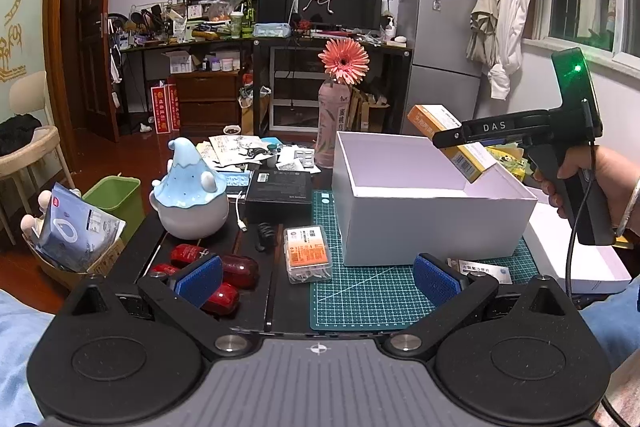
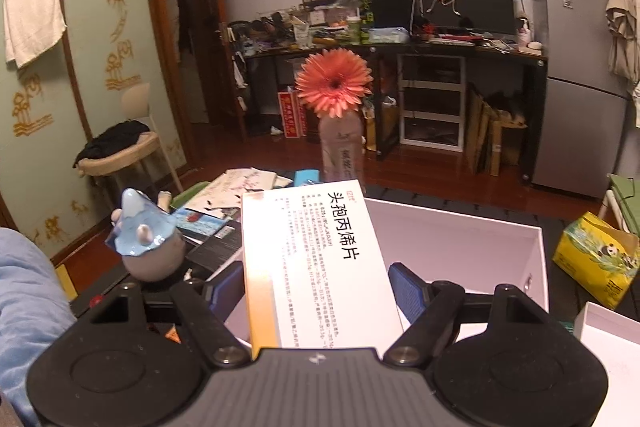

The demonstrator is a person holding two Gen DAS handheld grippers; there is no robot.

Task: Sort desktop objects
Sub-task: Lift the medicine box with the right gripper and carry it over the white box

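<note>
Over the white box (image 1: 432,223), right jaws grip the medicine carton (image 2: 316,259), pointing lengthwise forward; left jaws released.

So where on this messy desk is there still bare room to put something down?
The inside of the white box looks bare. A strip of green cutting mat lies free in front of it, right of the clear pill case. The dark left side is crowded: red pieces, the blue-hatted figurine, the black box.
</note>
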